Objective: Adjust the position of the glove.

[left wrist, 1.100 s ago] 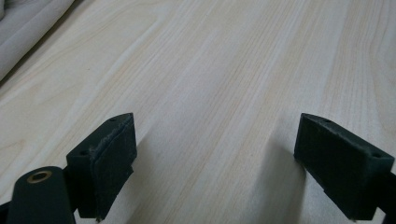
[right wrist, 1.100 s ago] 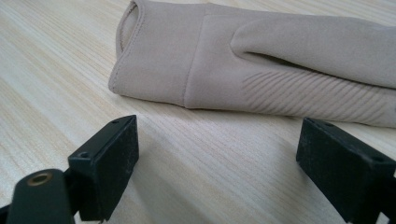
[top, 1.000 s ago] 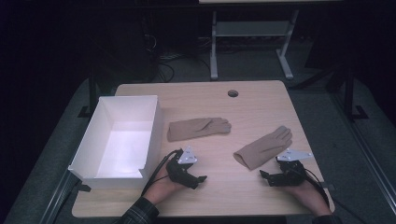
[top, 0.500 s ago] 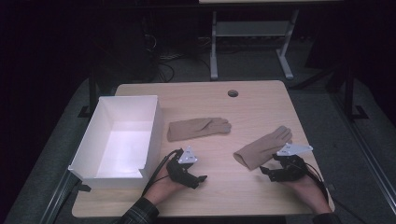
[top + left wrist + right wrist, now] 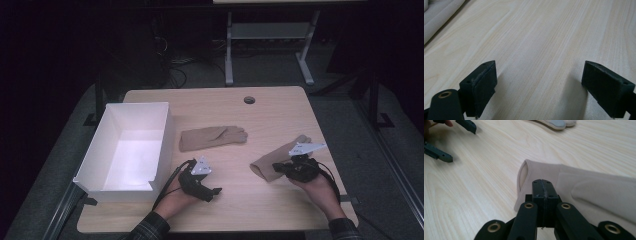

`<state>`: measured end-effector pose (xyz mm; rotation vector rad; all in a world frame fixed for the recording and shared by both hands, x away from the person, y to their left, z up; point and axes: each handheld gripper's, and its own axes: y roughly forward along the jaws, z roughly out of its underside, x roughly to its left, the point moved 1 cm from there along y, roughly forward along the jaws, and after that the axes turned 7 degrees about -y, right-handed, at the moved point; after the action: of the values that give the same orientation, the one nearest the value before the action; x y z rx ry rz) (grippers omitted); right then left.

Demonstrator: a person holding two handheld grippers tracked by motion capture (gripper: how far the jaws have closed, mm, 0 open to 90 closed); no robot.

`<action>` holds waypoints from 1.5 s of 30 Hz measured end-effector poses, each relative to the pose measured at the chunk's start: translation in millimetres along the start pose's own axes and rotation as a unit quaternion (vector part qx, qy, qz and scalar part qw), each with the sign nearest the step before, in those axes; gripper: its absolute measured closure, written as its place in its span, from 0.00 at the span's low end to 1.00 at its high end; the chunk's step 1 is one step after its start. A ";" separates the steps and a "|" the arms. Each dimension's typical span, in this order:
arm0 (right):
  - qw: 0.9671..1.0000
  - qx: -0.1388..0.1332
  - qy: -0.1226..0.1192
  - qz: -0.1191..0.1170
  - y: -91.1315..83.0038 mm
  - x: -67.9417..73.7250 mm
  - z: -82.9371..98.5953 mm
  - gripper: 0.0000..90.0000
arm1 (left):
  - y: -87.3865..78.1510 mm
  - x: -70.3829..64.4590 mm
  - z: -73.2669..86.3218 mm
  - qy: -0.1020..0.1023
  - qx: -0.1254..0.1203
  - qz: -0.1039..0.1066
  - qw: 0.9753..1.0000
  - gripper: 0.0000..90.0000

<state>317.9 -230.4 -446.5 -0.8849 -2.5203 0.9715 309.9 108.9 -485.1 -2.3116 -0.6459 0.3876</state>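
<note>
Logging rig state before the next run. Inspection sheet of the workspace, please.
Surface: light wood table, round grommet hole near the far edge.
Job's things: near glove, beige, cuff toward the person; far glove flat mid-table; white box at left, empty.
Clutter: nothing seen.
Grippers: left gripper jaws wide apart over bare wood; right gripper jaws pressed together at the near glove's cuff, whether fabric is pinched is unclear.
Cables: black cable loops from the left gripper.
Surroundings: dark room, metal frame and floor cables behind.
</note>
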 end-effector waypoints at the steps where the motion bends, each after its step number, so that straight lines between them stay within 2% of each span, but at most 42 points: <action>1: 1.000 -0.003 -0.003 -0.002 2.8 -0.7 -2.8 1.00 | 0.0 0.1 0.0 0.001 0.000 0.000 1.000 0.14; 12: 1.000 0.002 -0.007 -0.004 33.6 -6.1 -22.7 1.00 | 0.3 1.1 -0.6 0.005 0.000 0.001 1.000 0.14; 21: 1.000 0.003 -0.008 -0.001 51.1 -9.9 -30.8 1.00 | 0.3 0.9 -0.5 0.003 0.000 0.000 1.000 0.14; 24: 1.000 0.011 -0.011 -0.003 58.8 -10.9 -31.3 1.00 | 0.4 0.8 -0.4 0.002 0.000 0.001 1.000 0.14; 27: 0.999 0.036 -0.016 0.001 67.3 -11.4 -26.1 1.00 | 0.4 0.8 -0.4 0.003 -0.001 0.001 1.000 0.14; 30: 0.999 0.035 -0.011 -0.002 66.5 -12.0 -25.4 1.00 | 0.3 1.0 -0.5 0.005 -0.001 0.000 1.000 0.14; 38: 0.999 0.041 -0.017 -0.009 60.5 -8.1 -20.3 1.00 | 0.6 0.7 -0.3 0.002 -0.002 0.001 1.000 0.14; 45: 0.998 0.053 -0.021 -0.020 46.9 -0.5 -9.6 1.00 | 0.5 0.6 -0.2 0.002 -0.002 0.000 1.000 0.14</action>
<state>343.4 -198.6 -471.7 -0.7874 -2.4850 1.1093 310.6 108.8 -485.3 -2.3155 -0.6448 0.3812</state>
